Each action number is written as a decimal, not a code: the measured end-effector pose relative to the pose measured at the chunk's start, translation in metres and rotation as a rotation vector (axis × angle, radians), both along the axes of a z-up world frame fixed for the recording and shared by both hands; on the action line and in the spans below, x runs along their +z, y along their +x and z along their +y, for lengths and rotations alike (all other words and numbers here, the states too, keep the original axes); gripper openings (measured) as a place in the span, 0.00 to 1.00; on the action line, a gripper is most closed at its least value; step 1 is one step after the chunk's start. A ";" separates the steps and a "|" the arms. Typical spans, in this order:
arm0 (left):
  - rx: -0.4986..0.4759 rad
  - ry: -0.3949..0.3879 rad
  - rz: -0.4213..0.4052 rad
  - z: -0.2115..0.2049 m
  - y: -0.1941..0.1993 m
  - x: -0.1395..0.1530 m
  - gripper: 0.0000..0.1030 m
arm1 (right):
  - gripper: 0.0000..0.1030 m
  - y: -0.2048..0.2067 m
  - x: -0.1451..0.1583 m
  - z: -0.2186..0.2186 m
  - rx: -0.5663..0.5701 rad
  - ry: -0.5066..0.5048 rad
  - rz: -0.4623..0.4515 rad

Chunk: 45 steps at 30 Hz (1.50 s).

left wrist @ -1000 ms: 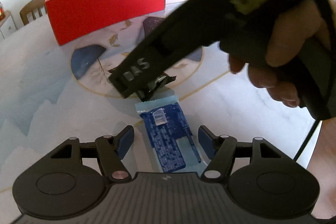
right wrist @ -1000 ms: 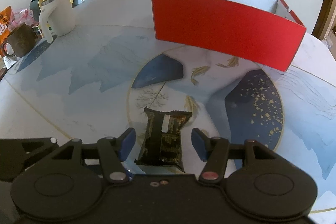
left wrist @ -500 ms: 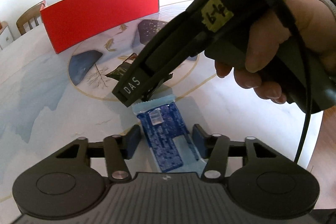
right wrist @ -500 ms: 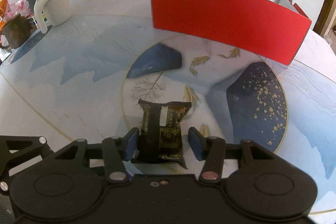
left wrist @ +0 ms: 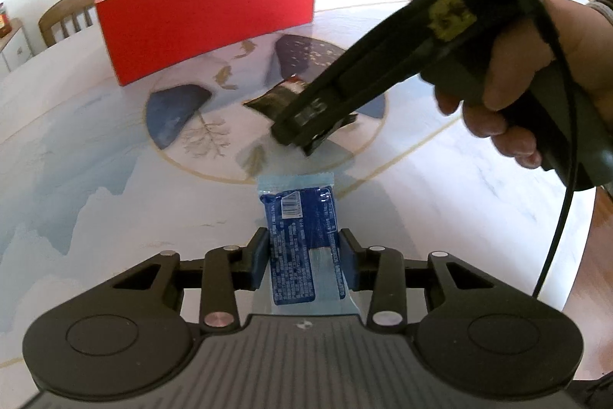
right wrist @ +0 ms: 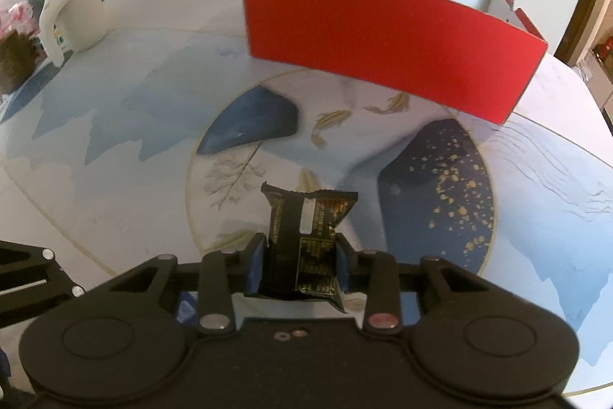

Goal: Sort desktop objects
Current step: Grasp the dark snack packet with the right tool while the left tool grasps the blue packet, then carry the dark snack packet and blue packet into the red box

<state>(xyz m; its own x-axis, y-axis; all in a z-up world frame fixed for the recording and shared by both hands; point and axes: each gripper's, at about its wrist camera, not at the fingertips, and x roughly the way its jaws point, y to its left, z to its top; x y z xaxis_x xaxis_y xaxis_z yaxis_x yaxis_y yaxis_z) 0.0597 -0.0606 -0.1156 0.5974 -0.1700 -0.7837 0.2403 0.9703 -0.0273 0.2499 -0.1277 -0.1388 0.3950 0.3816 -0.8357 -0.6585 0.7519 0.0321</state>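
The left tool (left wrist: pixel 302 257) is seen with its jaws closing on a blue packet (left wrist: pixel 299 240), whose sides are met by both blue pads (left wrist: pixel 257 257). The packet's long axis is laid along the tool's own line, pointing straight away from it, with the clear crimped end farthest out and the near end hidden under the tool body. The right tool (right wrist: pixel 300 265) is likewise closing, its pads set against both sides of a black packet (right wrist: pixel 306 232). That packet too is aligned lengthwise with its tool, its serrated far end pointing out toward the red box (right wrist: pixel 383 41); it looks slightly creased between the pads. In the left view the right tool (left wrist: pixel 306 137) is seen from the side, gripped by a hand (left wrist: pixel 536 75), with the black packet (left wrist: pixel 276 98) at its tip, just beyond the blue one. Both packets are placed on the painted tabletop (right wrist: pixel 134 148), near its middle roundel. The open-topped red box is stood well beyond them, and a cream jug (right wrist: pixel 72 14) is seen at the far left edge.
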 end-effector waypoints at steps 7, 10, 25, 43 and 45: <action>0.044 -0.010 -0.020 0.014 0.007 0.015 0.36 | 0.33 0.020 0.021 -0.010 -0.033 0.031 -0.024; 0.069 -0.016 -0.031 0.021 0.012 0.024 0.36 | 0.33 0.026 0.033 -0.016 -0.041 0.048 -0.033; 0.212 -0.100 -0.136 0.056 0.060 0.088 0.36 | 0.33 0.050 0.099 -0.032 -0.050 0.152 -0.098; 0.192 -0.105 -0.210 0.054 0.126 0.129 0.36 | 0.33 0.092 0.132 -0.047 -0.061 0.200 -0.154; 0.200 -0.097 -0.213 0.057 0.135 0.131 0.36 | 0.33 0.098 0.134 -0.046 -0.058 0.205 -0.160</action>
<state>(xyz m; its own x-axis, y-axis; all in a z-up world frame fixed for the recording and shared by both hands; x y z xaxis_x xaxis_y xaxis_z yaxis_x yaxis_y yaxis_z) 0.1945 -0.0032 0.0157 0.7759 -0.1003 -0.6228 0.0551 0.9943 -0.0915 0.3475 -0.1737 -0.0046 0.5417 0.5097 -0.6684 -0.6234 0.7770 0.0872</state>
